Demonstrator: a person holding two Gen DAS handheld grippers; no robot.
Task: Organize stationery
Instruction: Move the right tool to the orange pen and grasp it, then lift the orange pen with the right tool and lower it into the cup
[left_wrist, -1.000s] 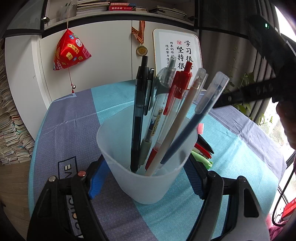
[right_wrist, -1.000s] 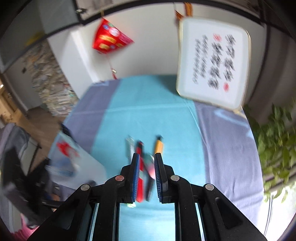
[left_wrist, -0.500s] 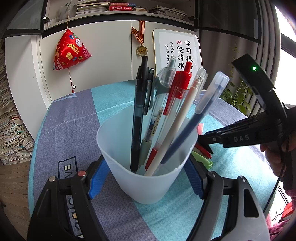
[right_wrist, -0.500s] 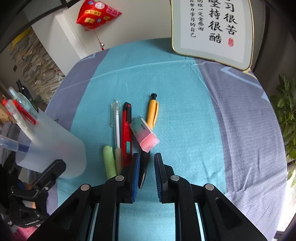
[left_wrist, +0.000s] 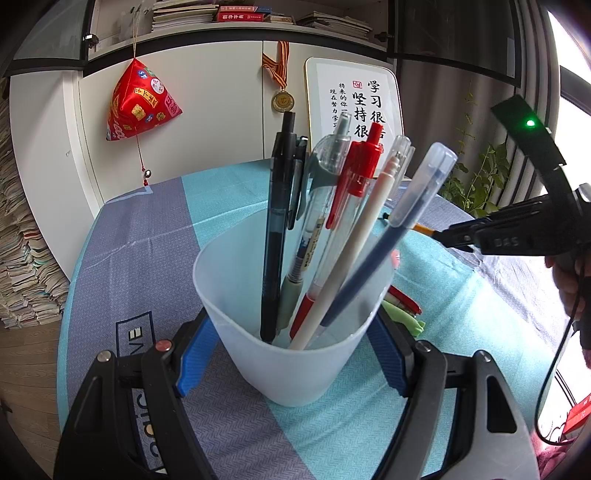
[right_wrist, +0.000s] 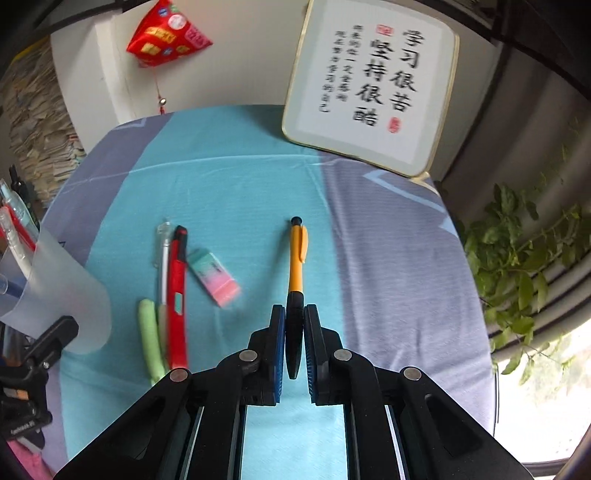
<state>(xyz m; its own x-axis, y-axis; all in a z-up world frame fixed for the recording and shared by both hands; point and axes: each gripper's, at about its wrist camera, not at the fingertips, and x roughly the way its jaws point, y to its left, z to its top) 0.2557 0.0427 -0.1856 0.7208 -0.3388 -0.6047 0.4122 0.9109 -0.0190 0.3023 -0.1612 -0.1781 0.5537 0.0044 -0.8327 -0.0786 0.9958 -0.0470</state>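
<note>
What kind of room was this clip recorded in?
Most likely a study corner at home. A calligraphy plaque leans on white cabinets, books fill the shelf above, and a medal and a red ornament hang on the doors. More books are stacked on the floor.

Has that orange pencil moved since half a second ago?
Yes. The orange pencil lay right beside the pink eraser; now it sits well to the eraser's right, its black end clamped in the right gripper.
</note>
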